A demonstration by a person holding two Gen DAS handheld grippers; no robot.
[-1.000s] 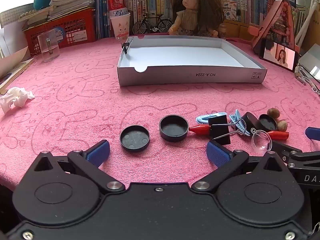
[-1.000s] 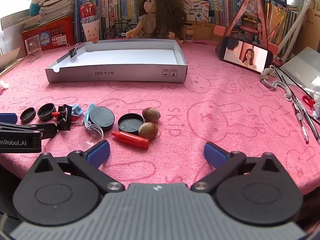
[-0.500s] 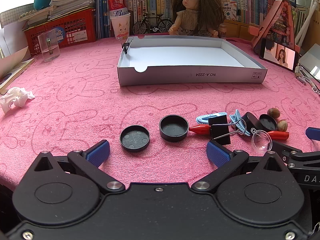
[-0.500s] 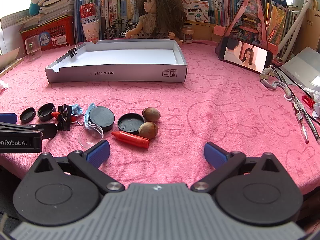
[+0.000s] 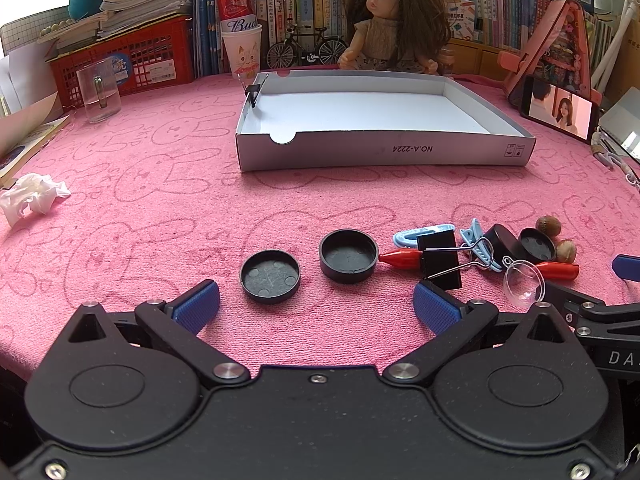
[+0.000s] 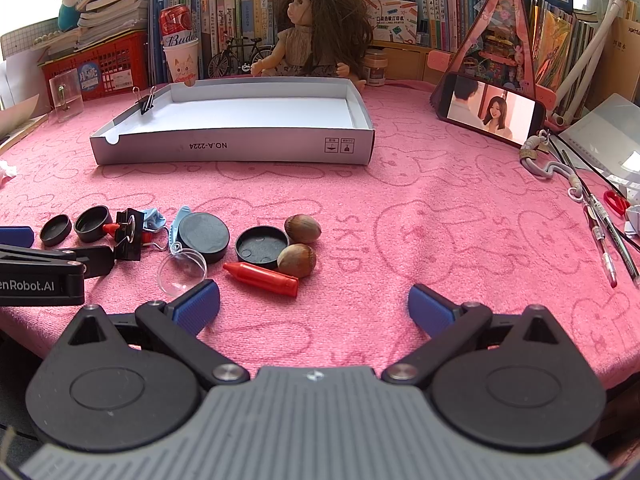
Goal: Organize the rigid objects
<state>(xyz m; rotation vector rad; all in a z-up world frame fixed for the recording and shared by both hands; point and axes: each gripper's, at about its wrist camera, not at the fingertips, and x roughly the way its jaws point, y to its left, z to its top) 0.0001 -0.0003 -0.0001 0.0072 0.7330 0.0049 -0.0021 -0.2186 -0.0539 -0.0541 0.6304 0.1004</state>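
Observation:
Small objects lie in a row on the pink cloth: two black caps [image 5: 270, 276] [image 5: 348, 255], a black binder clip [image 5: 439, 258], blue clips [image 5: 478, 240], a clear dome [image 5: 523, 284], two red crayons [image 6: 262, 279] [image 5: 400, 258], two nuts [image 6: 297, 260] [image 6: 303, 228], and more black caps [image 6: 203, 236] [image 6: 261, 246]. An empty white box [image 5: 380, 120] stands beyond, with a binder clip [image 5: 253, 92] on its left rim. My left gripper [image 5: 316, 306] is open just before the two caps. My right gripper [image 6: 314, 308] is open, right of the red crayon.
A doll [image 5: 394, 16], books, a red basket [image 5: 128, 54], a can on a cup [image 5: 240, 36] and a glass [image 5: 98, 94] line the back. A phone [image 6: 490, 114] stands at the right with pens [image 6: 604, 236] near it. Crumpled tissue [image 5: 34, 196] lies left.

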